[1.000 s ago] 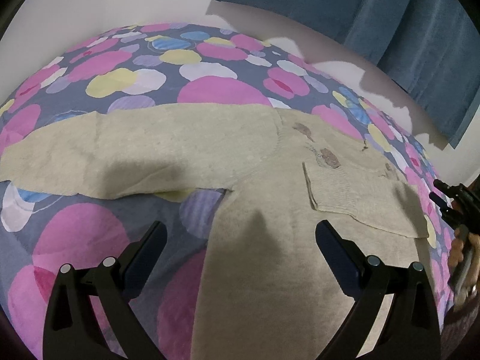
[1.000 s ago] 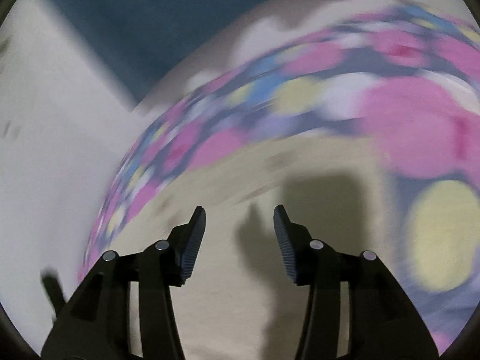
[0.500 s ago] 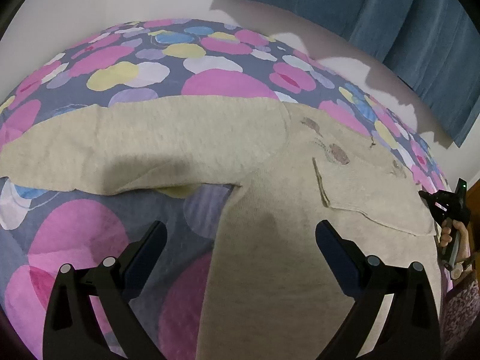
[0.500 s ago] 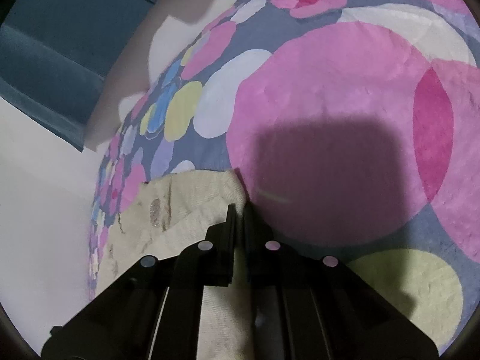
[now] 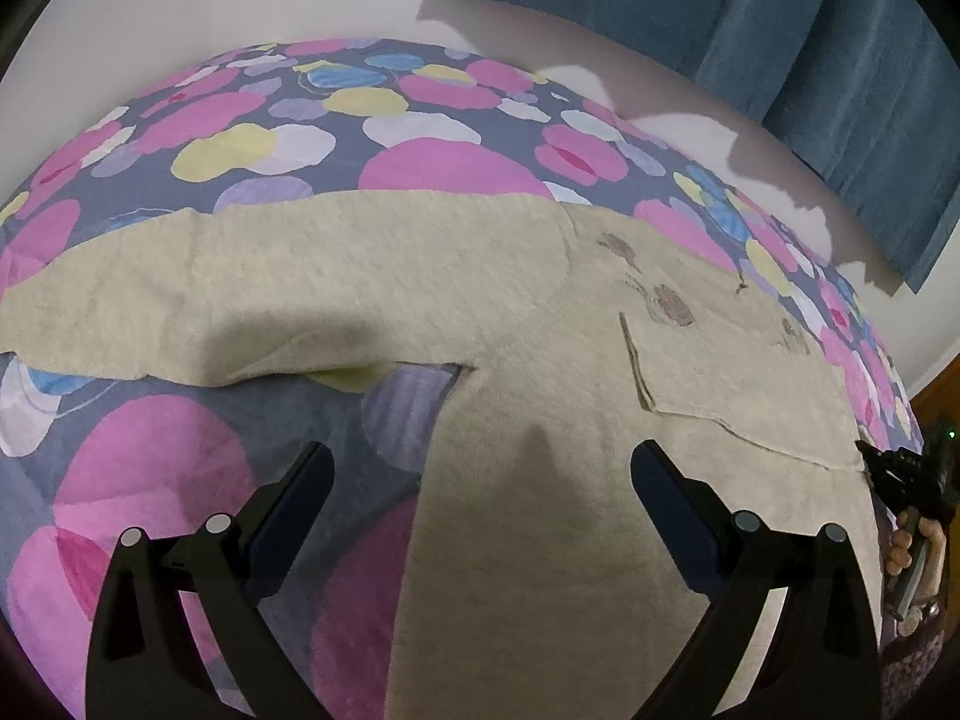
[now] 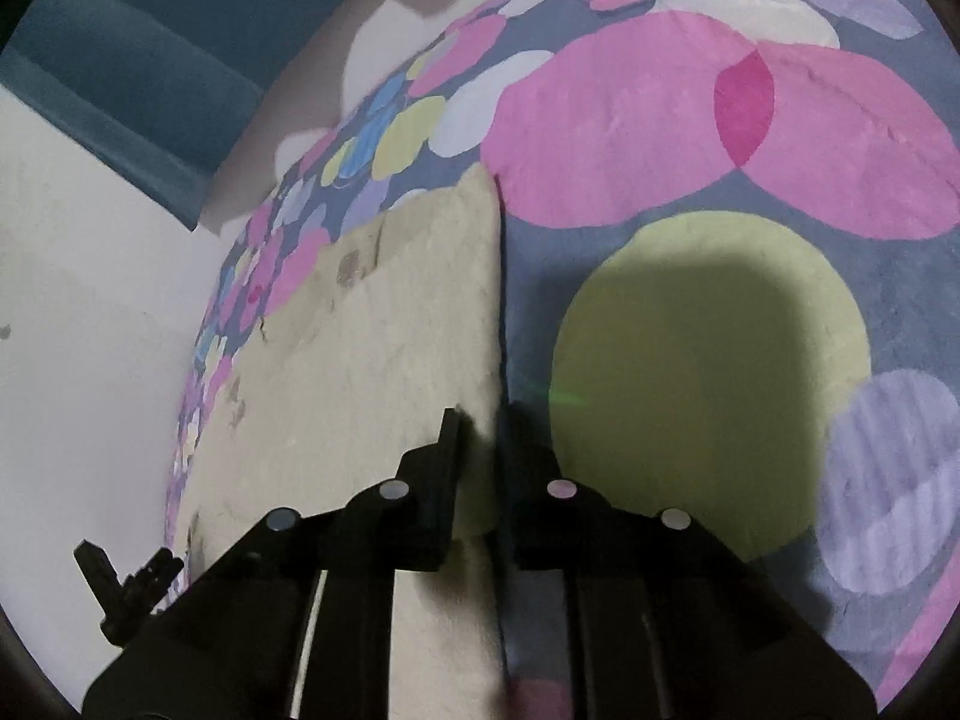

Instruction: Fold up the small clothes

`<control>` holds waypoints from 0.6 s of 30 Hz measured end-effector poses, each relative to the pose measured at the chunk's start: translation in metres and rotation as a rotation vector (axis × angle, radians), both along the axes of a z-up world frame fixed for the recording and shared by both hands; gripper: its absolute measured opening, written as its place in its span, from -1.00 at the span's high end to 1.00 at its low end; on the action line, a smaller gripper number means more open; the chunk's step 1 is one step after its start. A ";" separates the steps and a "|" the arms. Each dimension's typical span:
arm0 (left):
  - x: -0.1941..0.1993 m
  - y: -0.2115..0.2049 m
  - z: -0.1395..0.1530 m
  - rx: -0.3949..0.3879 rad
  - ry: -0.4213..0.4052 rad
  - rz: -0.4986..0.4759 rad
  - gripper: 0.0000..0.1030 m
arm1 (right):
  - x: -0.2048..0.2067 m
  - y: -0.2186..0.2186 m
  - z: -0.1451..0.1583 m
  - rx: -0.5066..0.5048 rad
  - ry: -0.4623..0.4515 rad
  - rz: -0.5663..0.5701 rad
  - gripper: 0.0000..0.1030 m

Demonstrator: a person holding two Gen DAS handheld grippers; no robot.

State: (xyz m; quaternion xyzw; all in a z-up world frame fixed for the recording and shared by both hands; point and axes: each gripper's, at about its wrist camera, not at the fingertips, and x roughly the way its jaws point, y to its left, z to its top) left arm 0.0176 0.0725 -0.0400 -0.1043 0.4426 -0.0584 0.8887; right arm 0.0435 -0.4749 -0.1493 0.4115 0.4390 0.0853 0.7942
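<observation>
My left jaws [image 5: 480,456] stand wide apart and hold nothing. They hang above the lower body of the beige knitted sweater [image 5: 540,390], with one finger over the knit and the other over the bed's fleece cover with its pink, yellow and lilac circles on grey-blue [image 5: 150,468].

The sweater lies flat, front up, across that cover. Its long sleeve on my left side [image 5: 300,276] is stretched straight out towards the edge of the bed. The sleeve on my right side [image 5: 750,384] is folded in over the chest, so its cuff end lies on the body just below the small brown pattern near the neckline.

My right jaws [image 6: 480,420] are at the sweater's right-hand edge [image 6: 372,360]. They are nearly together with only a thin gap, and they have just been easing apart. The straight folded edge of the knit runs into that gap: one finger is over the beige cloth and the other over the grey-blue of the cover [image 6: 660,120], beside a large yellow-green circle. The pads do not seem to pinch the cloth, which lies flat on the bed.

From the left view, my right hand [image 5: 918,546] shows at the far edge of the sweater, wrapped around the handle. Behind the bed are a pale wall [image 5: 180,0] and a dark blue curtain [image 5: 780,30].
</observation>
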 end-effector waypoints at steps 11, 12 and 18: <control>-0.003 0.008 -0.001 -0.013 -0.003 0.017 -0.92 | -0.070 -0.018 0.033 -0.106 -0.056 -0.074 -0.35; -0.004 0.010 -0.001 -0.018 -0.002 0.018 -0.92 | -0.079 -0.021 0.036 -0.145 -0.051 -0.084 -0.39; -0.010 0.025 0.000 -0.030 0.003 0.029 -0.92 | -0.102 -0.025 0.020 -0.240 -0.056 -0.079 -0.59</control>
